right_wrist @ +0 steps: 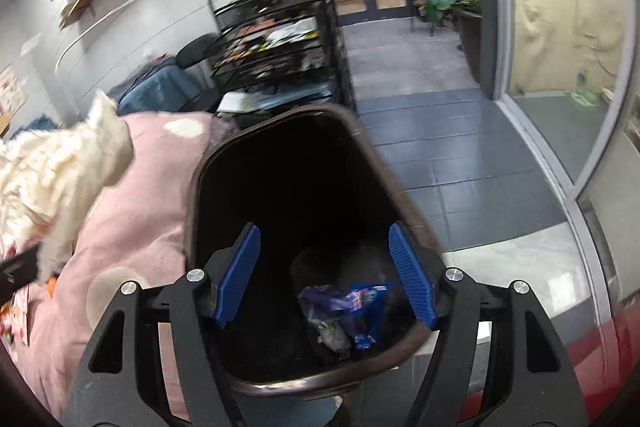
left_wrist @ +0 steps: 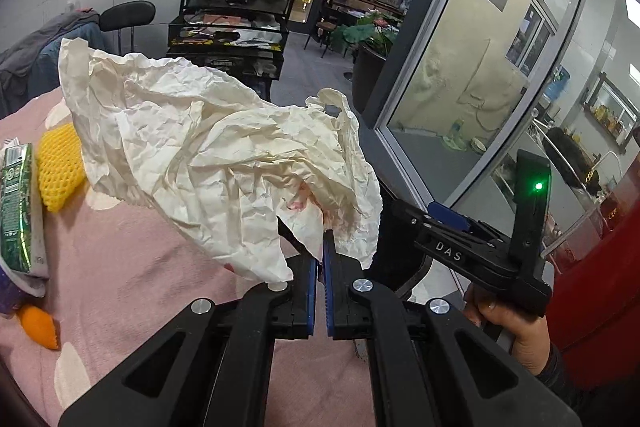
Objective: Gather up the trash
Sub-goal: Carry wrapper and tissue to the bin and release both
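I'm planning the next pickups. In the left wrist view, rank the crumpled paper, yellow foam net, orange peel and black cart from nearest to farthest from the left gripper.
1. Crumpled paper: pinched in the left gripper, rising up and left.
2. Yellow foam net and orange peel: both on the pink cover at far left; too close to call.
3. Black cart: behind the bed, top centre.
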`<state>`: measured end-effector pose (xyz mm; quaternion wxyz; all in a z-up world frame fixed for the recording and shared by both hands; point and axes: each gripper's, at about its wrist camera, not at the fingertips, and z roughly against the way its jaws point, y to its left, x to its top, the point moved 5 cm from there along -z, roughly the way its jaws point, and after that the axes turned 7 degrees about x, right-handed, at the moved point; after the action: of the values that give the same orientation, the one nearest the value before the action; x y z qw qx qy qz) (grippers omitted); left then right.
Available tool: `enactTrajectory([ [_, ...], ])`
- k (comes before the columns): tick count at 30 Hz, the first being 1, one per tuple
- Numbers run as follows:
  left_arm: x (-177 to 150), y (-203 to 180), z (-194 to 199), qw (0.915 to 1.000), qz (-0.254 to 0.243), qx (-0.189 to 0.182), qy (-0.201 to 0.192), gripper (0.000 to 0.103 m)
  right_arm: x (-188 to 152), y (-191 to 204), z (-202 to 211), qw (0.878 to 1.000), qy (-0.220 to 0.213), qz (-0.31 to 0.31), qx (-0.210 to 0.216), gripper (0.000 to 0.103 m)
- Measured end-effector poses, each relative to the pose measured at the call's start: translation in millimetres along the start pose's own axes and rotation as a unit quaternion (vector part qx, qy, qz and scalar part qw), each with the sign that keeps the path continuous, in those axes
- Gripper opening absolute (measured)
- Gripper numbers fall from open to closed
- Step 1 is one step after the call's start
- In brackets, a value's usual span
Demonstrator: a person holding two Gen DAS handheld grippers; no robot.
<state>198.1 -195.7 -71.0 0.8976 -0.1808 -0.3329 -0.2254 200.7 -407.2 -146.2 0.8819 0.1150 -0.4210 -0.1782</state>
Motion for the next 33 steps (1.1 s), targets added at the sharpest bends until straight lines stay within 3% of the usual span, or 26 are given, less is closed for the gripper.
enactTrajectory([
  [8, 6, -26, -41, 0.9988, -0.026, -0.006, 0.042, 0.004, 9, -31, 26, 0.998, -0.044, -0.033, -0.034, 0.074],
  [18, -1, -39, -70, 0.9951, -0.05, 0.009, 0.085, 0.006, 13, -46, 38, 0.997, -0.049, -0.044, -0.045, 0.075],
  [20, -5, -40, -75, 0.9937, -0.053, 0.009, 0.099, 0.018, 13, -46, 37, 0.997, -0.048, -0.044, -0.044, 0.076],
  [22, -8, -40, -78, 0.9928, -0.053, 0.012, 0.107, 0.061, 13, -46, 38, 0.997, -0.047, -0.044, -0.044, 0.078],
  [24, -9, -38, -77, 0.9936, -0.05, 0.015, 0.101, 0.076, 13, -46, 39, 0.997, -0.05, -0.044, -0.045, 0.079],
  [33, -3, -45, -59, 0.9951, -0.067, 0.017, 0.071, 0.089, 14, -43, 46, 0.996, -0.062, -0.046, -0.044, 0.085],
])
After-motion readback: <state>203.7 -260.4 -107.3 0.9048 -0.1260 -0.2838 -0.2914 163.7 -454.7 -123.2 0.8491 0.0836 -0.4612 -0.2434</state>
